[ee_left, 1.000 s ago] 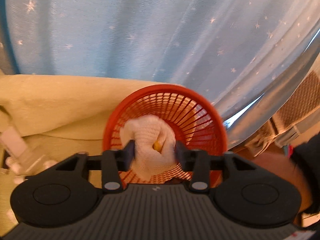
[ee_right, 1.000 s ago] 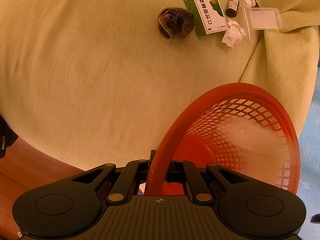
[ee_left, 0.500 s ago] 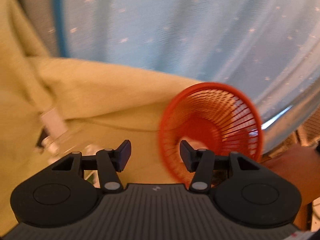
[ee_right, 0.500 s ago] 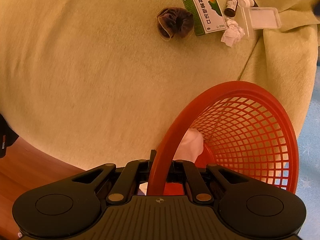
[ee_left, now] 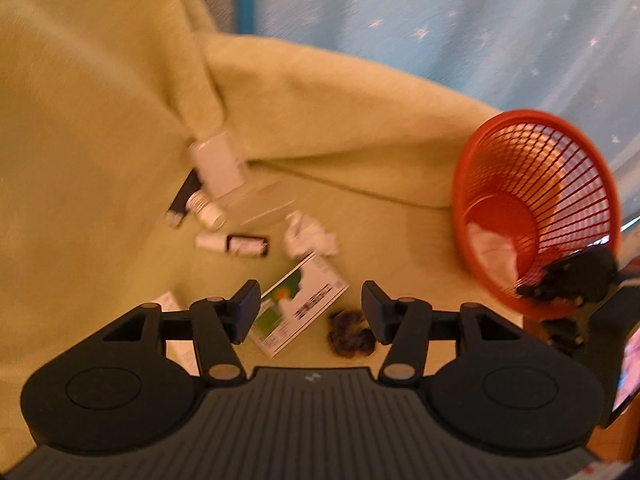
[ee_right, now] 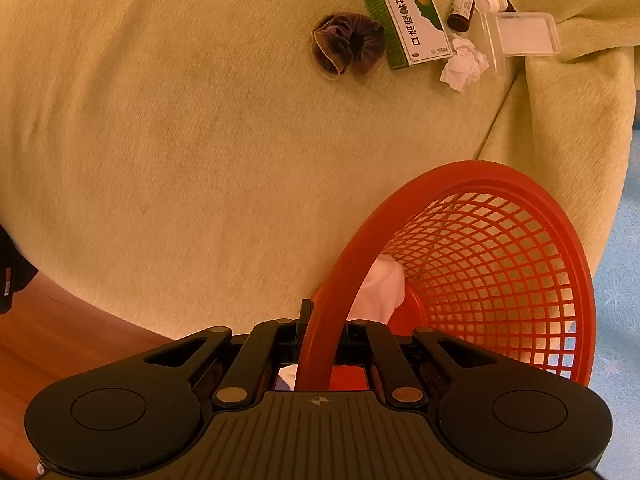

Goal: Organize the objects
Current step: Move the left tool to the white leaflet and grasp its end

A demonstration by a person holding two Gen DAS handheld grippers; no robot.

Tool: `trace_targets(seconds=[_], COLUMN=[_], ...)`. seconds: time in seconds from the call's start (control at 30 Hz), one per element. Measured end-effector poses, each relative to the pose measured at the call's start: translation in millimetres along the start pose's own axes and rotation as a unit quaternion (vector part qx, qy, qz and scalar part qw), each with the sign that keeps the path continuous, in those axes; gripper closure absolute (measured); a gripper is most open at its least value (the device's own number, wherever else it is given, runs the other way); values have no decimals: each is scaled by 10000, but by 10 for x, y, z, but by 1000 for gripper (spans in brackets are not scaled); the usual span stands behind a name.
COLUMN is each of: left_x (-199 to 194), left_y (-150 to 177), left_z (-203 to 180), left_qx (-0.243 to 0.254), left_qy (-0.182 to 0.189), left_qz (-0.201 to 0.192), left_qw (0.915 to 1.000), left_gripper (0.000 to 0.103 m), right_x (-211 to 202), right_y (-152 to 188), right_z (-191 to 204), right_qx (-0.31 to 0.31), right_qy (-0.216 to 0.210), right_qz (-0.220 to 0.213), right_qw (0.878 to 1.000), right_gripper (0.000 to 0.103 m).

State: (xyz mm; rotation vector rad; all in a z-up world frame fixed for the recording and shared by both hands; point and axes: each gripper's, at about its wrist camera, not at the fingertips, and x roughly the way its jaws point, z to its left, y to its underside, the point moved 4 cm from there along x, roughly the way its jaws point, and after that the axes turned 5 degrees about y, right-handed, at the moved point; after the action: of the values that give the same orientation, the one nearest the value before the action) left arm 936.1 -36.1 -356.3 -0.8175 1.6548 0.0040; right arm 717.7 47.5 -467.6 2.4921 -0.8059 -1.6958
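Observation:
My right gripper (ee_right: 320, 336) is shut on the rim of the red mesh basket (ee_right: 500, 264), which holds a white cloth (ee_right: 384, 284). In the left wrist view the basket (ee_left: 536, 204) is at the right with the cloth (ee_left: 492, 248) inside and the right gripper (ee_left: 568, 280) on its rim. My left gripper (ee_left: 308, 308) is open and empty above a green-and-white box (ee_left: 300, 304) and a dark scrunchie (ee_left: 352, 332). The box (ee_right: 400, 12), scrunchie (ee_right: 348, 44), crumpled tissue (ee_right: 464, 64) and small bottles (ee_right: 464, 4) lie on the yellow-green blanket (ee_right: 200, 140).
A clear plastic case (ee_right: 520, 36) lies by the bottles near a fold in the blanket. A crumpled tissue (ee_left: 308, 236) and small bottles (ee_left: 236, 244) also show in the left wrist view. Wooden floor (ee_right: 60, 340) is at the lower left, blue star fabric (ee_left: 480, 28) behind.
My left gripper let the white cloth go into the basket, opened, and swung left and down over the items on the blanket. The right gripper kept hold of the basket rim.

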Motion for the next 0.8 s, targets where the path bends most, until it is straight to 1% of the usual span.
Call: trace_targets(seconds=[0.1,0.37,0.5,0.8], left_x=[42,201,248,334], left_y=[118,383,434,484], left_z=[81,319,400,547], left_qx=[13,-121,-218,-309], left_qy=[-142,-364,-447,-591], left_qz=[101,376,421,445], left_qw=[9998,9986,9979,9968], left_gripper=[52,51,50,45], right_x=[-3,-6,-8,-16], right_y=[4,8,4,-2], right_z=[-7,-3,-9,-6], right_qx=[21,29,40,-2], right_qy=[-13,-29,-37,-29], right_qz=[2,7,12,7], right_qw=[10000,10000,10000,10000], right_gripper=[101,101,101,101])
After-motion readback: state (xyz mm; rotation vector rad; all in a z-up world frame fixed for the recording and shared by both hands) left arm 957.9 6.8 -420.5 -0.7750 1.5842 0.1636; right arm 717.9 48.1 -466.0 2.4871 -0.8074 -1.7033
